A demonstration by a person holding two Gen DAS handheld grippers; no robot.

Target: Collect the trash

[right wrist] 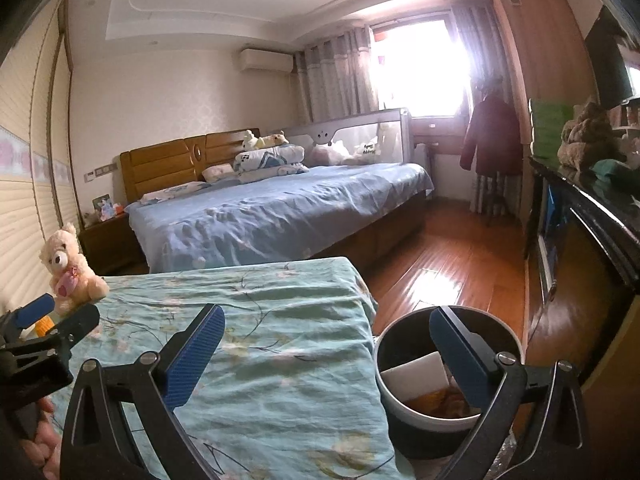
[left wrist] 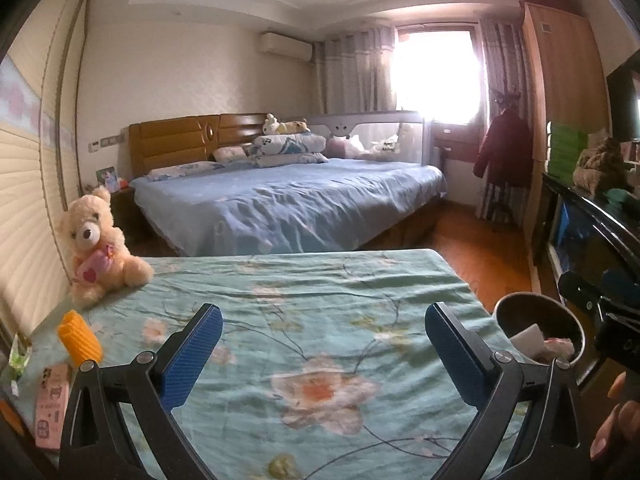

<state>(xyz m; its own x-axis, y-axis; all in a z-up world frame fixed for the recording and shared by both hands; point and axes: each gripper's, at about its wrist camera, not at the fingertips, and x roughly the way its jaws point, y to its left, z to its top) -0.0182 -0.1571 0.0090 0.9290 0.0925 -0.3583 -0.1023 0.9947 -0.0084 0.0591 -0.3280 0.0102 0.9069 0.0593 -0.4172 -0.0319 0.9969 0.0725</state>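
Two grippers, left gripper and right gripper, gape wide and empty above the floral bedspread beside a filled trash bin.

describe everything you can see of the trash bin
The bin is round and upright, with a pale rim and outer wall and a dark inside. It stands on the wood floor, close beside the right edge of the green floral bed; contact between them is unclear. Inside lie a white flat piece and orange-brown scraps. Nothing grips it.
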